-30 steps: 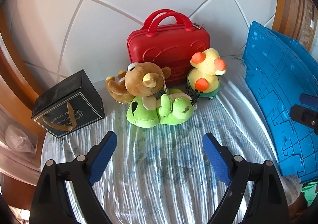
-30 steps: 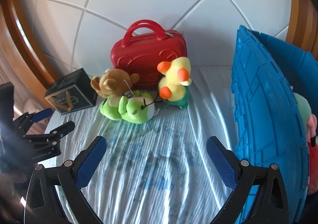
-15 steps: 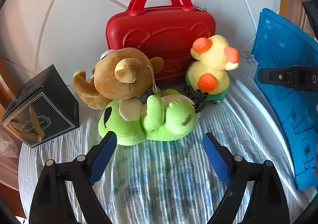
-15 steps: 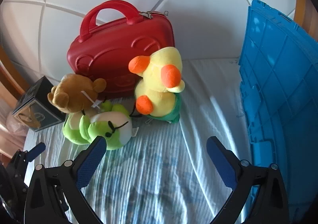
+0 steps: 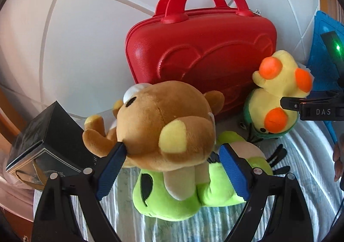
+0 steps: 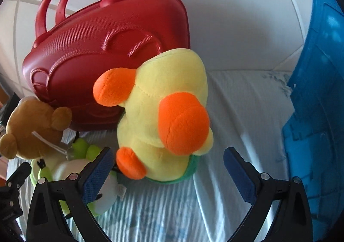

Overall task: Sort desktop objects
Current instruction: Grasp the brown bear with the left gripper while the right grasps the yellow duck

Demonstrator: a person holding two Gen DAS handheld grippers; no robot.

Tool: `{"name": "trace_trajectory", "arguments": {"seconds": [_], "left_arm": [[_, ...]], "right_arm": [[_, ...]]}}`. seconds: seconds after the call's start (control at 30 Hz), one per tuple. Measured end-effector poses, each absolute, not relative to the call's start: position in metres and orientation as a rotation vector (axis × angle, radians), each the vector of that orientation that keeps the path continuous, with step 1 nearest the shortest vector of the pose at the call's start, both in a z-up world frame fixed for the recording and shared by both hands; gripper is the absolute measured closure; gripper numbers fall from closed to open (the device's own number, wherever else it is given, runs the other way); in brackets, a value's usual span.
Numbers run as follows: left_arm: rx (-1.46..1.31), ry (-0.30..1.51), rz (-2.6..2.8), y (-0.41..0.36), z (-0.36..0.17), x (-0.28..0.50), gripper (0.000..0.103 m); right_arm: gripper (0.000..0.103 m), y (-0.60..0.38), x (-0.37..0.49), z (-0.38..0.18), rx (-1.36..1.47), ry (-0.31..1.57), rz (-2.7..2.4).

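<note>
A brown plush bear (image 5: 165, 126) lies on a green plush frog (image 5: 172, 196) in front of a red case (image 5: 204, 52). My left gripper (image 5: 172, 169) is open, its blue pads on either side of the bear's head and the frog. A yellow plush duck (image 6: 163, 121) with orange patches stands to the right of them; it also shows in the left wrist view (image 5: 277, 95). My right gripper (image 6: 169, 171) is open with the duck's lower body between its pads. The bear (image 6: 32, 126) and frog (image 6: 86, 166) show at the left of the right wrist view.
A black gift box (image 5: 49, 145) stands at the left of the toys. A blue plastic crate (image 6: 318, 123) stands at the right. The red case (image 6: 103, 52) leans against the white padded headboard (image 6: 236, 27). The surface is a pale striped cloth (image 6: 236, 113).
Both grippers have moved forward toward the toys. The left now straddles the bear and frog, the right straddles the duck. Both stay open.
</note>
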State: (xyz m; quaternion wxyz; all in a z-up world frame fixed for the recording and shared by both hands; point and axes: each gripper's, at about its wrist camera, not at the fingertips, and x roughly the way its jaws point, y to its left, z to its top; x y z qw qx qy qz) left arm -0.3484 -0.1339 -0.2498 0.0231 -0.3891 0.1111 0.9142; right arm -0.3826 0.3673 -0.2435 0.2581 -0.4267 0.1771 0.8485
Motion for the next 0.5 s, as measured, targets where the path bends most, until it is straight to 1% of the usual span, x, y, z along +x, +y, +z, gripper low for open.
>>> {"name": "trace_trajectory", "arguments": {"seconds": [0.07, 0.2, 0.33, 0.37, 0.4, 0.43, 0.47, 0.5], "left_arm": [[-1.218, 0.333, 2.854, -0.138, -0.252, -0.361, 0.014], [-1.248, 0.283, 2.836, -0.143, -0.261, -0.38, 0.003], [-1.224, 0.276, 2.837, -0.141, -0.264, -0.385, 0.002], [-1.221, 0.265, 2.84, -0.141, -0.264, -0.385, 0.004], [-1.217, 0.256, 2.842, -0.141, -0.264, -0.384, 0.009], [-1.214, 0.243, 2.843, -0.143, -0.263, -0.383, 0.011], [-1.209, 0.229, 2.846, -0.144, -0.262, -0.381, 0.016], [-1.206, 0.209, 2.846, -0.147, -0.261, -0.379, 0.019]], "right_arm": [[0.0, 0.375, -0.394, -0.253, -1.17, 0.489, 2.315], [0.0, 0.387, -0.409, -0.26, -1.142, 0.478, 2.322], [0.0, 0.394, -0.427, -0.266, -1.178, 0.475, 2.327], [0.003, 0.393, -0.43, -0.267, -1.198, 0.478, 2.331], [0.014, 0.392, -0.432, -0.267, -1.215, 0.475, 2.339], [0.023, 0.389, -0.434, -0.266, -1.227, 0.465, 2.348], [0.026, 0.384, -0.435, -0.265, -1.234, 0.441, 2.351], [0.031, 0.379, -0.434, -0.262, -1.23, 0.416, 2.357]]}}
